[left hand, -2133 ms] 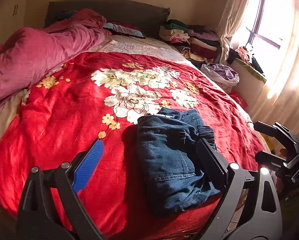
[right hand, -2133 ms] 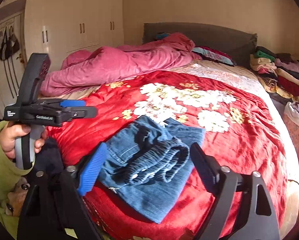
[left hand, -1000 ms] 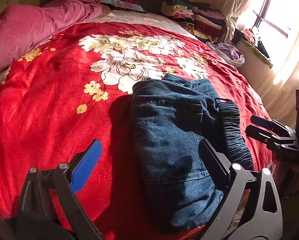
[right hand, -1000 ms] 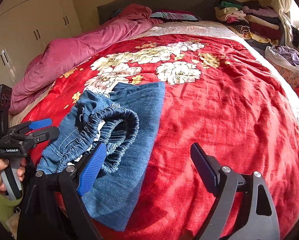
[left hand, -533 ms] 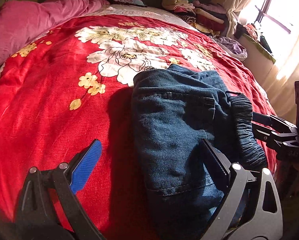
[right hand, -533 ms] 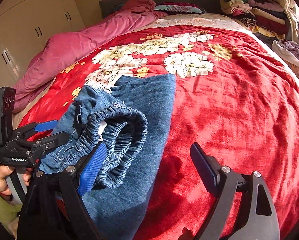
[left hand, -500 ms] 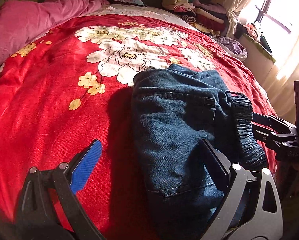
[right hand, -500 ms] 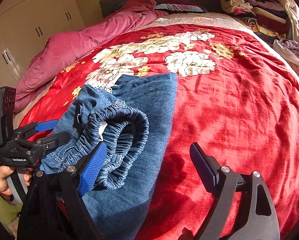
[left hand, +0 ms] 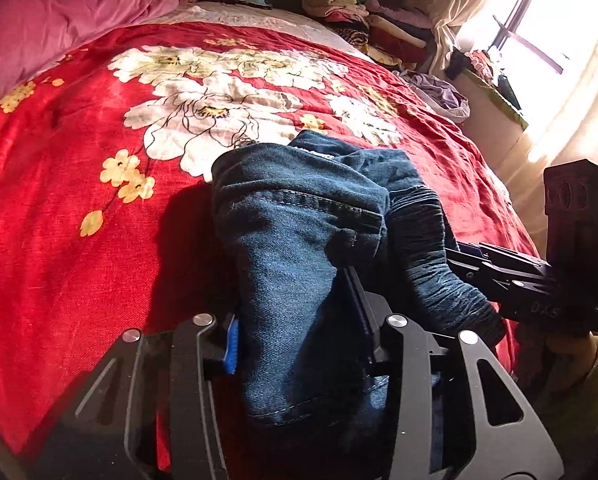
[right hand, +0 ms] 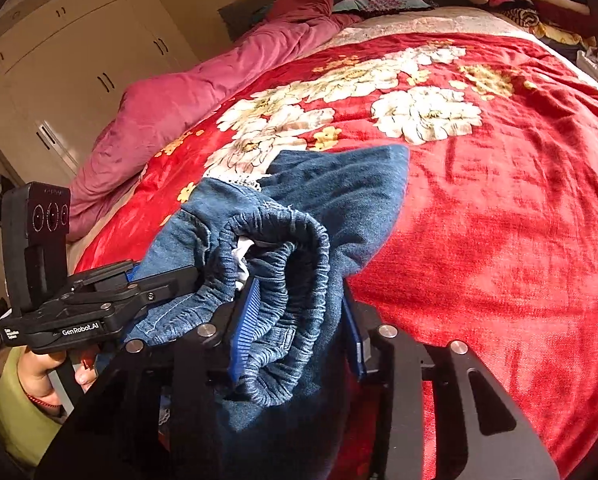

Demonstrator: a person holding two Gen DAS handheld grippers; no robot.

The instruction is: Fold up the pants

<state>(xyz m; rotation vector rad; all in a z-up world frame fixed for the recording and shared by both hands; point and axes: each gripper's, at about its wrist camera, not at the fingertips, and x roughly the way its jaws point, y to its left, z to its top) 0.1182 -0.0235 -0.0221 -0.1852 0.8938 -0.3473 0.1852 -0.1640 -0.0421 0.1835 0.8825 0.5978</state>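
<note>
Pants (left hand: pixel 299 216), folded denim, lie at the near edge of a bed with a red floral blanket (left hand: pixel 79 168). Both grippers, open a moment ago, have just closed: left gripper (left hand: pixel 295 320) fingers clamp the denim, right gripper (right hand: pixel 295 312) fingers clamp the elastic waistband. Pink duvet (right hand: pixel 171 100) lies far left.

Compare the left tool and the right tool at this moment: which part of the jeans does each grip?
The left tool, jaws just closed, clamps plain denim near the jeans' stitched seam; the right tool, also just closed, clamps the gathered elastic waistband. In its own view, the left tool's blue pad is mostly buried in cloth; the right tool's ribbed blue pad shows clearly. Both pinch the bundle's near edge on the red floral bedspread.
</note>
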